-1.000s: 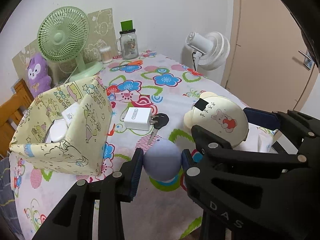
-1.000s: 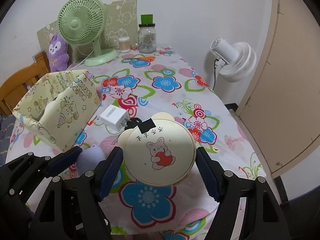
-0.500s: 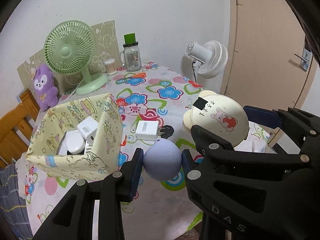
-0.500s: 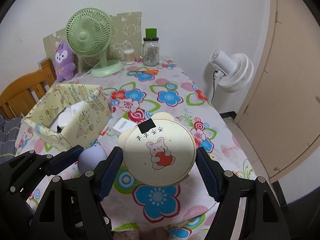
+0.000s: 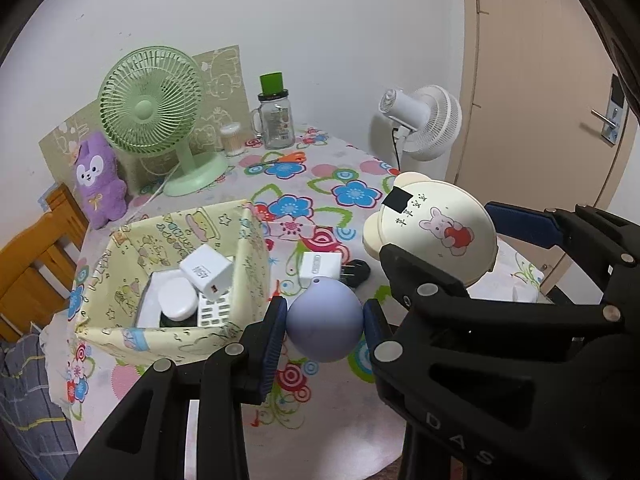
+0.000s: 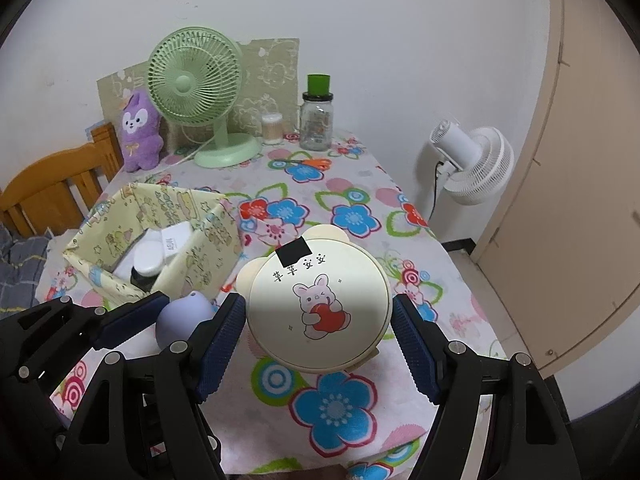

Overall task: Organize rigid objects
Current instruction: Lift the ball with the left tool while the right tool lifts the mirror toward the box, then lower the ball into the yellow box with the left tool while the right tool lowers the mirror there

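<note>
My left hand-held gripper (image 5: 324, 326) is clamped on a lavender ball (image 5: 325, 319); my right hand-held gripper (image 6: 318, 334) grips a cream bear-eared lid (image 6: 318, 304). Both hang above the worktop's (image 6: 360, 216) near edge, beside the yellow patterned box (image 5: 168, 280).

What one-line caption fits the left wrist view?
Left gripper clamps a lilac ball beside the patterned box.

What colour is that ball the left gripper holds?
Pale lavender-blue ball, clearest in the left wrist view.
</note>
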The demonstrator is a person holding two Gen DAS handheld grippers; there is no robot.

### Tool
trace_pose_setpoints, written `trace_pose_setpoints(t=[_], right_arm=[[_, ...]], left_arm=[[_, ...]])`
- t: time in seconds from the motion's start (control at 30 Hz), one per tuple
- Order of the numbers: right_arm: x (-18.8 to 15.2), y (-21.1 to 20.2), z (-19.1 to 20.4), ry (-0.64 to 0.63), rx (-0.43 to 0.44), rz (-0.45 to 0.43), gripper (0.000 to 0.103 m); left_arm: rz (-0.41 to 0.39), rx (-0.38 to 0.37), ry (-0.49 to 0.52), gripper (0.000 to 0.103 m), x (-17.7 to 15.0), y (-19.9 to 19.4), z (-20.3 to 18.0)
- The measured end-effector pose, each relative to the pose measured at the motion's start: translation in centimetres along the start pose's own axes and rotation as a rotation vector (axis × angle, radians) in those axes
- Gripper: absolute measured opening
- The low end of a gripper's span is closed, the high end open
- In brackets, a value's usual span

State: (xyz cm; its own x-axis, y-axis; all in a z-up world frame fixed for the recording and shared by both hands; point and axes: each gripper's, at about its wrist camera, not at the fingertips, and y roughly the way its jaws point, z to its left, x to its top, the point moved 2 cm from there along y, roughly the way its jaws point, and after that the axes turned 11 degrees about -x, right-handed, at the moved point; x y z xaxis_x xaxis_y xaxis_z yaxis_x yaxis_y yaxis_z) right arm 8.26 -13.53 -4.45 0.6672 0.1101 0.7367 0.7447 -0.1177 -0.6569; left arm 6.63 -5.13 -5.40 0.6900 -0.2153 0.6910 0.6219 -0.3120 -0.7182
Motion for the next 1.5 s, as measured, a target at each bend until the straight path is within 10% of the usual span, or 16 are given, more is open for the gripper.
trace_pose_setpoints(t=[1.5], right_arm=[[6.8,4.0,11.5,-0.133,0.1,0.013,0.076]], left_arm=[[0.031,0.067,-0.107,0.04,1.9,0.7,12.4]])
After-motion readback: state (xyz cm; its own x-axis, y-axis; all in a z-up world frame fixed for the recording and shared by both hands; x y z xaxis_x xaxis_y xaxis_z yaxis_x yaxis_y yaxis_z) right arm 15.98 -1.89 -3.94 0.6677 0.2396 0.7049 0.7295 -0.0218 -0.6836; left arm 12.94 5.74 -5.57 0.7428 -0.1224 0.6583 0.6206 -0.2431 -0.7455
